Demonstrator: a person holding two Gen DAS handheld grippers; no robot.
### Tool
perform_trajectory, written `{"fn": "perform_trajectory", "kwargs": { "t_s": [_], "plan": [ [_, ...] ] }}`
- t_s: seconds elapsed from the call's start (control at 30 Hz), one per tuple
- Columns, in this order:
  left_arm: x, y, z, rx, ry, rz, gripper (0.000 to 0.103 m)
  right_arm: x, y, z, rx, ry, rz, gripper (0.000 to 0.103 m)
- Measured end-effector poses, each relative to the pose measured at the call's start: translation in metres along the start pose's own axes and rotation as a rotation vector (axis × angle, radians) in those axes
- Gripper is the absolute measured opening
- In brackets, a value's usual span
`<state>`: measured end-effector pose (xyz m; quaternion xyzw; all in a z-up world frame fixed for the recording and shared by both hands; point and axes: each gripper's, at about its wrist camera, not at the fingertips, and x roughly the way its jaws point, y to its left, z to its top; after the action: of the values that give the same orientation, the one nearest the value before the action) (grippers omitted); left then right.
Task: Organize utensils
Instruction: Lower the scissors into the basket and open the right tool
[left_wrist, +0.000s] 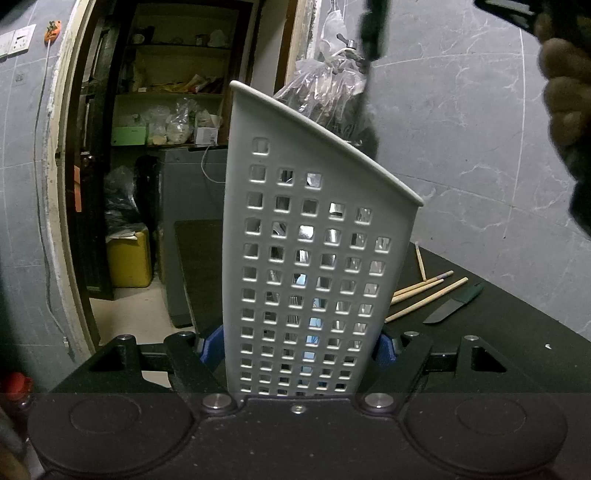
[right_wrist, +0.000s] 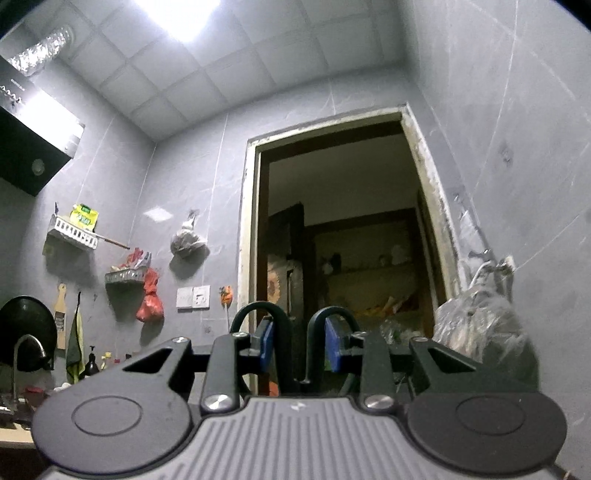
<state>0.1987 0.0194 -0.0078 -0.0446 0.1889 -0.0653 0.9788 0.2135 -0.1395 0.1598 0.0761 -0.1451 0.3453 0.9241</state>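
Steadying the caddy (left_wrist: 317, 258) with my left gripper (left_wrist: 299, 350), fingers clamped on its sides. My right gripper (right_wrist: 299, 343) fingers grip scissors (right_wrist: 295, 332); I should lower them blades-first into the top.

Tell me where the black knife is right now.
In the left wrist view, the black knife lies flat on the dark table, lower right, just right of the wooden chopsticks.

We find no text that we can read. The yellow-green packet (right_wrist: 85, 216) on the upper wall rack carries print, but it is too small and blurred for us to make out. The white box (left_wrist: 205, 134) on the pantry shelf bears a dark label, also illegible. A small mark sits on the grey ribbed housing (right_wrist: 296, 406), but we cannot decipher it.
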Motion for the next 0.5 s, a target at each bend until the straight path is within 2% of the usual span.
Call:
{"fn": "perform_trajectory", "kwargs": {
  "t_s": [0.5],
  "plan": [
    [0.000, 0.004, -0.003, -0.003, -0.004, -0.006, 0.077, 0.004, 0.007, -0.041, 0.007, 0.149, 0.013, 0.028]
  ]
}}
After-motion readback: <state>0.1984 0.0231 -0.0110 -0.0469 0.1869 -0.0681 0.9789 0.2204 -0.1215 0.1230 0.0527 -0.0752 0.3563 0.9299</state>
